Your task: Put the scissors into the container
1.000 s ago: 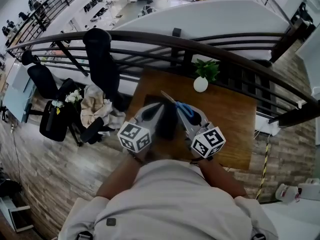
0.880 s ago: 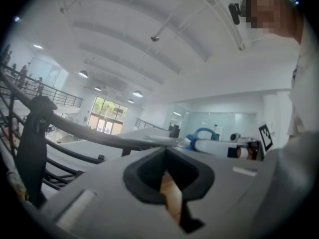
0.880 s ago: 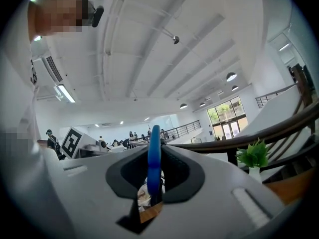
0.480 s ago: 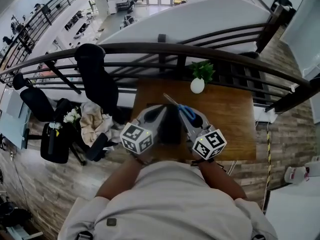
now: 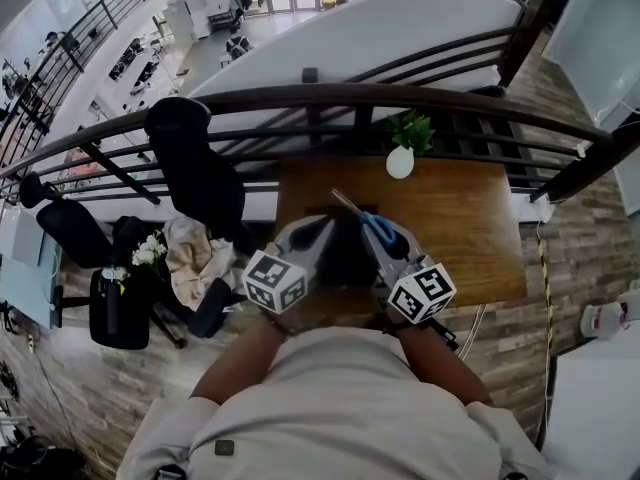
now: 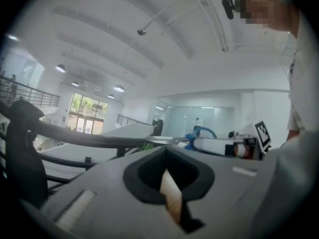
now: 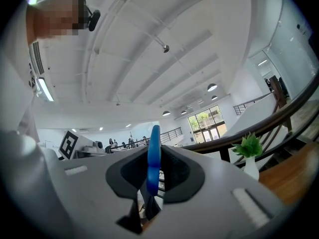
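Note:
Blue-handled scissors point(image 5: 377, 227) are clamped in my right gripper point(image 5: 374, 232), and their blades point away toward the railing. In the right gripper view the blue handle point(image 7: 152, 158) stands edge-on between the jaws of my right gripper point(image 7: 149, 183). My left gripper point(image 5: 322, 228) hangs beside it with its jaws together and nothing in them. Between the two grippers sits a dark container point(image 5: 346, 255) on the wooden table point(image 5: 470, 228), largely hidden by them. From my left gripper point(image 6: 172, 183) I see the scissors point(image 6: 201, 132) out to the right.
A small plant in a white vase point(image 5: 401, 158) stands at the table's far edge and shows again as the plant point(image 7: 249, 156). A dark curved railing point(image 5: 300, 98) runs just behind the table. A black office chair point(image 5: 195, 168) stands to the left on the floor.
The head view has shifted slightly. Both grippers and the scissors keep about the same pose over the table.

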Demonstrator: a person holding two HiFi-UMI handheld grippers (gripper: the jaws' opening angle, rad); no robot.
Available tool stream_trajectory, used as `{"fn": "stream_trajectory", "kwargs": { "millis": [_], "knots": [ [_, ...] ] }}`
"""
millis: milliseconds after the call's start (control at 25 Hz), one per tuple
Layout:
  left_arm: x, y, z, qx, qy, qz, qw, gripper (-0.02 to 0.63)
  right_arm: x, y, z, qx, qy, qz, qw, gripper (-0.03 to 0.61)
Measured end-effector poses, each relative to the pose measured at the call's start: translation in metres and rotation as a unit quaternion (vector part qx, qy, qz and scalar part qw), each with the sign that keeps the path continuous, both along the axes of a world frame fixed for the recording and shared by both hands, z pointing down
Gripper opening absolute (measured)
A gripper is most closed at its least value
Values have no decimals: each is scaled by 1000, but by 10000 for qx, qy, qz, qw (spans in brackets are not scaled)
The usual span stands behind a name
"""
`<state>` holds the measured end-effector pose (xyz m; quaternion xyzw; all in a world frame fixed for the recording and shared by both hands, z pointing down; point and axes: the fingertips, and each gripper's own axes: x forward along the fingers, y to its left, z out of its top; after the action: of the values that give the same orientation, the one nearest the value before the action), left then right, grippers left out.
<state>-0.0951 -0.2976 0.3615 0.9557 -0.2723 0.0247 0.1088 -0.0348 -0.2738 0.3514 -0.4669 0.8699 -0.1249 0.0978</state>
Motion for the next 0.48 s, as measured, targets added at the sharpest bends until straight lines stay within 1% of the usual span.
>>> {"fn": "stream_trajectory", "kwargs": {
  "millis": [200, 480],
  "knots": [
    [-13, 1, 15, -200, -34, 73, 9998, 3, -9, 1, 14, -213, -37, 63, 9997, 57],
    [-24, -7, 16, -212, -91, 88, 9997, 3, -12, -19, 14, -223, -67, 34, 9997, 57]
  ]
}}
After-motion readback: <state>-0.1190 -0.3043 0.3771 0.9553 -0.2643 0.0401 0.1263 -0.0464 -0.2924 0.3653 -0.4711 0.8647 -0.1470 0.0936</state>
